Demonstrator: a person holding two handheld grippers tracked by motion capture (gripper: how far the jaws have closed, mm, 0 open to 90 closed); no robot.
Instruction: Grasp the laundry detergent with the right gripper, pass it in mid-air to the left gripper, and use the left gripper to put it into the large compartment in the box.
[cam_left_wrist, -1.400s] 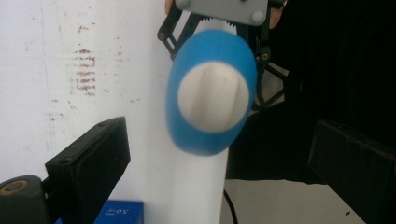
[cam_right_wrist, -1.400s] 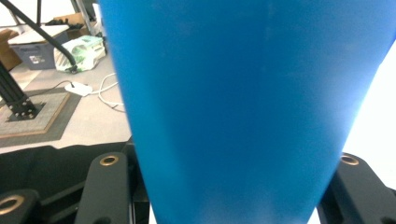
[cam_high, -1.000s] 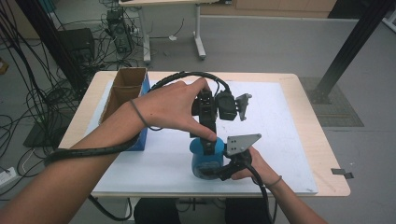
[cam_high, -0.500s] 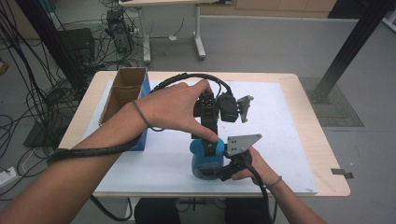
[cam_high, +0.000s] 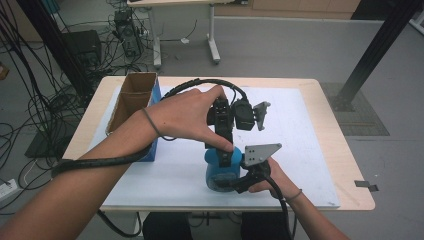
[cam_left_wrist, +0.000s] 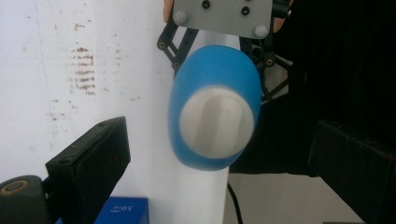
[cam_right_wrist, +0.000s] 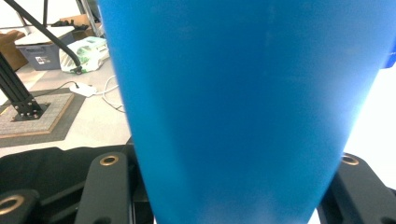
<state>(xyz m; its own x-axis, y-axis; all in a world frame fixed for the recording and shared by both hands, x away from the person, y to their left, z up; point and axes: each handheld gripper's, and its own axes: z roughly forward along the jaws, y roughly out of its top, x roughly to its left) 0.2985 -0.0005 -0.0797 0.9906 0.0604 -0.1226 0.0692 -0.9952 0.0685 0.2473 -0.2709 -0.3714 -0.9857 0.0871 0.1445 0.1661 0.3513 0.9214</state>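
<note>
Bottle (cam_high: 221, 172) upright, cap (cam_left_wrist: 217, 122) probably skyward

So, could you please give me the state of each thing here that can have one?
blue cup: upright on the table, white lid on top
right gripper: shut on the cup's body
left gripper: open, above the lid
cardboard box: open at the top

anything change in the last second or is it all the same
Nothing visibly moved. The right tool is clamped on the blue cup near the table's front edge, and the left tool hangs open above its top, just as before. The cardboard box is unmoved.
</note>
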